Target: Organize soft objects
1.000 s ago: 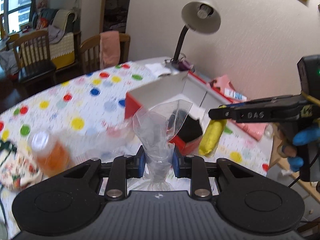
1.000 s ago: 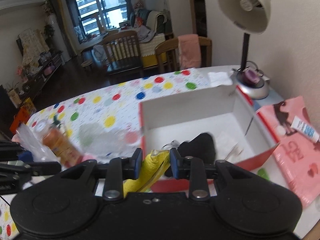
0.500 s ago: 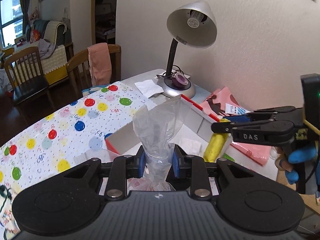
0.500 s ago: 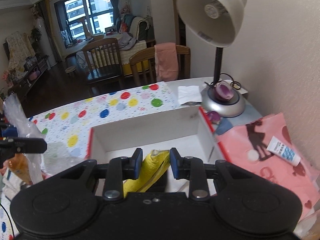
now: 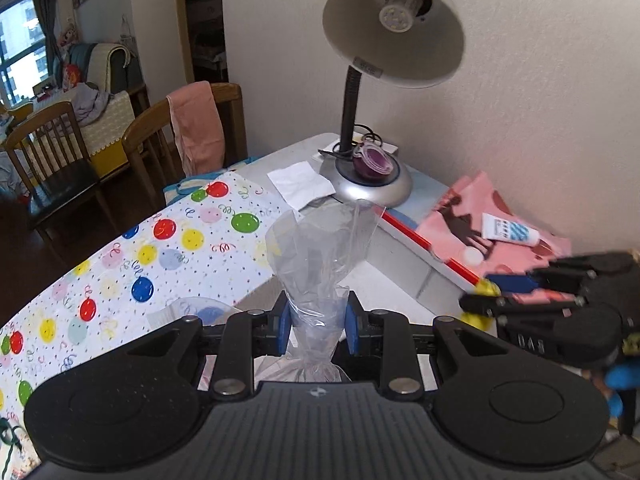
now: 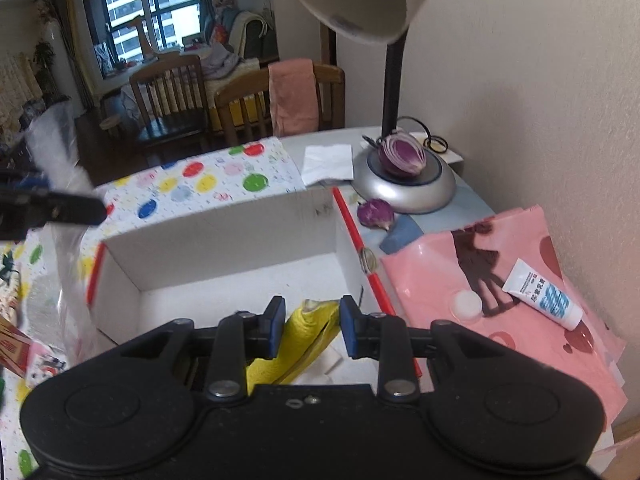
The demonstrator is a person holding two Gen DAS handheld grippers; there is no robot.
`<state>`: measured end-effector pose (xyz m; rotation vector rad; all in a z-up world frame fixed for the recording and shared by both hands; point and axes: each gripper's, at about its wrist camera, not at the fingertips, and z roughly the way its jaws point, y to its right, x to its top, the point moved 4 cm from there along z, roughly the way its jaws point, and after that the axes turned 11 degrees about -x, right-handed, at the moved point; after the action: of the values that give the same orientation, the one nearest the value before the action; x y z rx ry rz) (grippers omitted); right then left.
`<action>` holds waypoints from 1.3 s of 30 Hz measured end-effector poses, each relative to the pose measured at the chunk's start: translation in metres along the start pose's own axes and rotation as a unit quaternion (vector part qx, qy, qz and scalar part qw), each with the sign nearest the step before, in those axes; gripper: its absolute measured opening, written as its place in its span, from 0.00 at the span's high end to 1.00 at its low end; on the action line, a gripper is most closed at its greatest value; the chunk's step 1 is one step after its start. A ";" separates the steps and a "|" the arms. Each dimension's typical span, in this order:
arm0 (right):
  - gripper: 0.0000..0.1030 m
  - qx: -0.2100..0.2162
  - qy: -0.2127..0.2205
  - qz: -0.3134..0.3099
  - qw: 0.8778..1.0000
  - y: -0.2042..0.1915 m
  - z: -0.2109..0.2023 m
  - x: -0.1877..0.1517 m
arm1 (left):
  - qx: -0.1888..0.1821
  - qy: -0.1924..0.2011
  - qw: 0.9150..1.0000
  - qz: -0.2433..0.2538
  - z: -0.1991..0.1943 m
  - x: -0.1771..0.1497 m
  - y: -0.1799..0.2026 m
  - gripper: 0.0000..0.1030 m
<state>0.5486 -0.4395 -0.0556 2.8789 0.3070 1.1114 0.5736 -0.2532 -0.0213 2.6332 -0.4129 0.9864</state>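
Above the box's red rim (image 6: pixel 352 224), tongs (image 6: pixel 312 327) grip yellow cloth (image 6: pixel 304 340).

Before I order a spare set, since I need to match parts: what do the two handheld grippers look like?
Both are matte black plastic. The left gripper and the right gripper each have two slim arms with silver bolts, blue pads on the fingers, and a wide body with two round recesses. Seen side-on, the right one bears raised letters that look like "DAS". A blue glove shows on the hand behind it.
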 end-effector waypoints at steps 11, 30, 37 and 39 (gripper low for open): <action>0.73 -0.007 -0.030 -0.043 0.999 -0.018 0.040 -0.020 | 0.001 -0.086 0.996 -0.018 0.089 -0.014 -0.006 0.75; 0.72 0.006 -0.054 -0.018 0.998 -0.020 0.074 -0.032 | 0.007 -0.174 0.983 -0.062 0.156 -0.062 -0.031 0.75; 0.65 0.006 -0.061 -0.032 0.998 -0.024 0.076 -0.033 | 0.011 -0.178 0.982 -0.058 0.163 -0.067 -0.029 0.74; 0.62 0.002 -0.064 -0.031 0.997 -0.023 0.078 -0.034 | 0.014 -0.176 0.983 -0.055 0.162 -0.067 -0.029 0.71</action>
<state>0.5719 -0.4214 -0.1383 2.9052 0.3889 0.9134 0.6310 -0.2768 -0.1880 2.8247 -0.3258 0.4928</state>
